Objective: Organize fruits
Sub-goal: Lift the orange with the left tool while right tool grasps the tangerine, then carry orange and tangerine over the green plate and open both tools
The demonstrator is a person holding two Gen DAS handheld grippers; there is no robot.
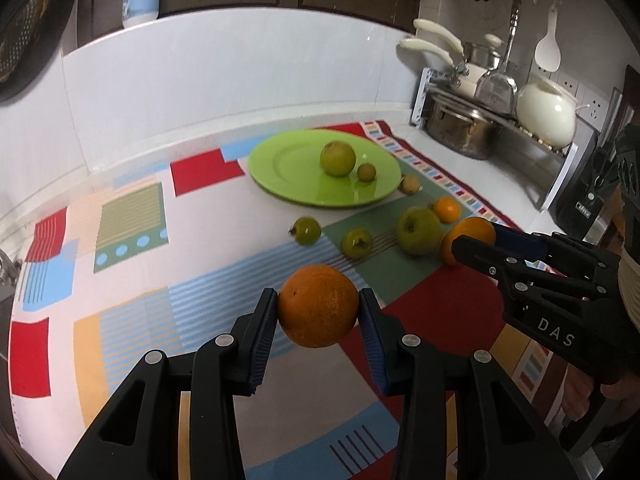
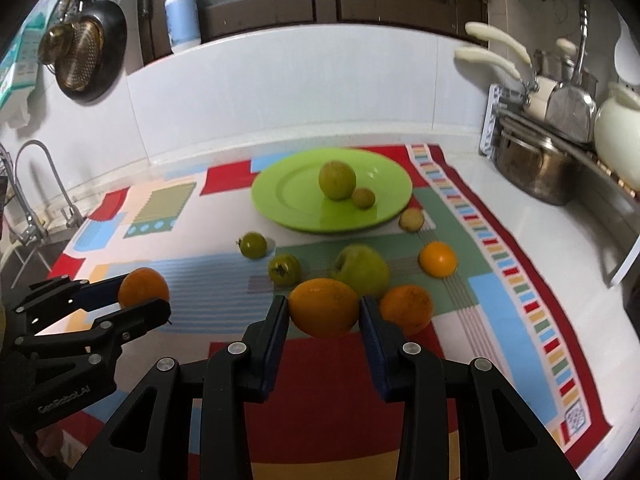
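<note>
Left gripper [image 1: 318, 306] is clamped on an orange [image 1: 318, 306], held above the cloth [image 1: 132, 216]; right gripper [image 2: 323, 307] is clamped on a second orange [image 2: 324, 306], also lifted; green plate [image 2: 288, 188] sits at 12 o'clock with a large green fruit [image 2: 337, 179] and a small one [image 2: 363, 198] on it; apple [image 2: 362, 270], two green tomatoes [image 2: 284, 269] and two oranges [image 2: 437, 259] lie on the cloth between plate and grippers

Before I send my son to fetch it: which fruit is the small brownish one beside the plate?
Find the round lime-green plate on the patterned cloth. Just off its right rim lies a small, dull tan-brown round fruit. It alone is brownish; its neighbours are green or orange.
</note>
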